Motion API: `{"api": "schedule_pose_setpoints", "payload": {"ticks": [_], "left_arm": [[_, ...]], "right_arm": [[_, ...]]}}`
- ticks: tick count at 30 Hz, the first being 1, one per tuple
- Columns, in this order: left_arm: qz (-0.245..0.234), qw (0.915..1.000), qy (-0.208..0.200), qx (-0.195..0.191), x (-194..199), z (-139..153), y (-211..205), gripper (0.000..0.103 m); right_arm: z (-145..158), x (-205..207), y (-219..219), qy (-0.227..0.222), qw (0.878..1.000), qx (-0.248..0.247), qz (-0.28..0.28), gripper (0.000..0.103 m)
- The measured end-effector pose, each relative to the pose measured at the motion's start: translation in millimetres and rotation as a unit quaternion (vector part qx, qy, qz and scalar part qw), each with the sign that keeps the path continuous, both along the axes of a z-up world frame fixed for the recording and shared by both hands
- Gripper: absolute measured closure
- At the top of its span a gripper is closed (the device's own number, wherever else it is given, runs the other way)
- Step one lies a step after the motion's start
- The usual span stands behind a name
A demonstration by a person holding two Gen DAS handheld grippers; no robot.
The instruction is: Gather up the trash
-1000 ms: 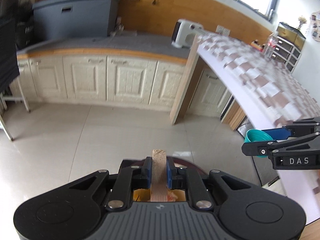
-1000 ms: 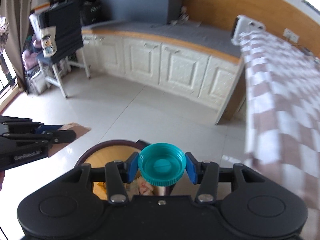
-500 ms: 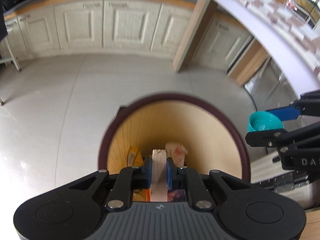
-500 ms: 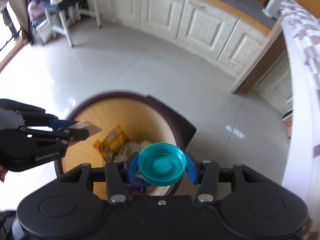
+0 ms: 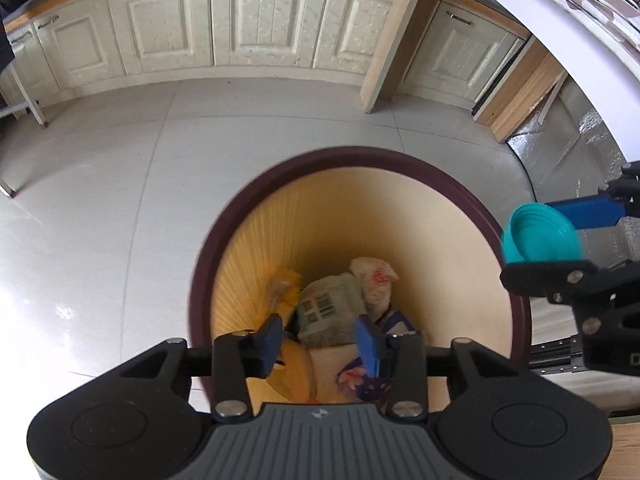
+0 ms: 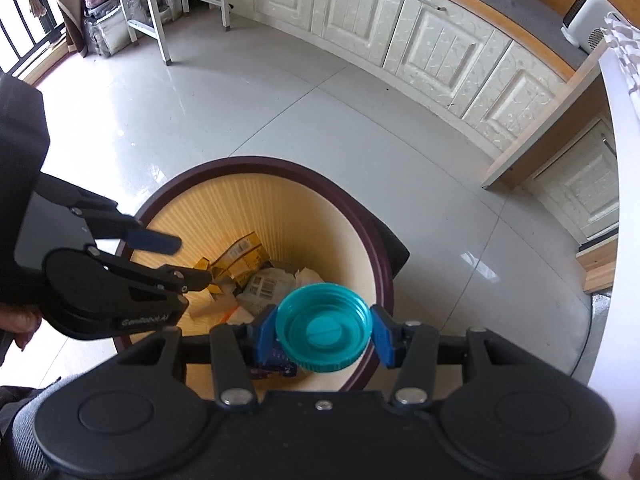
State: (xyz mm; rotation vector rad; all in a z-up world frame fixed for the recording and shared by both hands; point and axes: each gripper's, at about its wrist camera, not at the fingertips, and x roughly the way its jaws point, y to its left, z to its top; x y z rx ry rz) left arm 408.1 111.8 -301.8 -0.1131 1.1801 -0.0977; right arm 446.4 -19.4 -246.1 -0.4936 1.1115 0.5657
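A round bin with a dark maroon rim [image 5: 224, 240] [image 6: 362, 224] and ribbed yellow inside stands on the floor below both grippers. It holds a yellow wrapper [image 5: 285, 288] [image 6: 240, 256], a grey-green packet with a barcode [image 5: 328, 312] [image 6: 264, 286] and a crumpled white wrapper [image 5: 374, 280]. My left gripper [image 5: 320, 336] [image 6: 192, 260] hangs over the bin with its jaws opening and nothing between them. My right gripper [image 6: 324, 332] [image 5: 536, 246] is shut on a teal bottle cap [image 6: 324, 330] [image 5: 540, 236] above the bin's right rim.
Cream cabinet doors [image 5: 256, 16] [image 6: 436, 48] line the far wall behind grey floor tiles [image 5: 100, 200]. A wooden panel [image 5: 396, 36] and a white table edge with a checked cloth [image 5: 580, 28] stand at the right. A person's hand [image 6: 16, 320] holds the left gripper.
The left jaws have opened and the wooden piece they held is gone from between them. Both grippers sank toward the bin and tilted down. The cap stays in the right gripper.
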Motion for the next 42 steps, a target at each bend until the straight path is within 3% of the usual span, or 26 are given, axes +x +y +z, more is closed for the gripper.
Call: {"api": "schedule_pose_setpoints", "payload": {"ticks": [4,8,17,28,42], "left_arm": [[0.001,0.9999,0.0,0.012,-2,3,3,0.05],[0.0,0.9998,0.003,0.022,-5,5,3,0.045],[0.001,0.9996,-0.002,0.027,-9,13,6,0.023],[0.014,0.9992,-0.022,0.029,-26,41,17,0.0],[0.019,0.9957,-0.08,0.042,-78,105,20,0.0]], "right_arm": [[-1,-1,1,0.005,1.0,-0.001,0.007,0.035],[-3,-4,2,0.006,1.0,-0.012,0.017,0.03],[-6,-6,0,0.02,0.999,-0.025,0.004,0.026],[8,-18,-12,0.0,0.999,-0.023,-0.034,0.004],[65,-63,-25,-0.048,0.993,0.025,-0.102,0.0]]}}
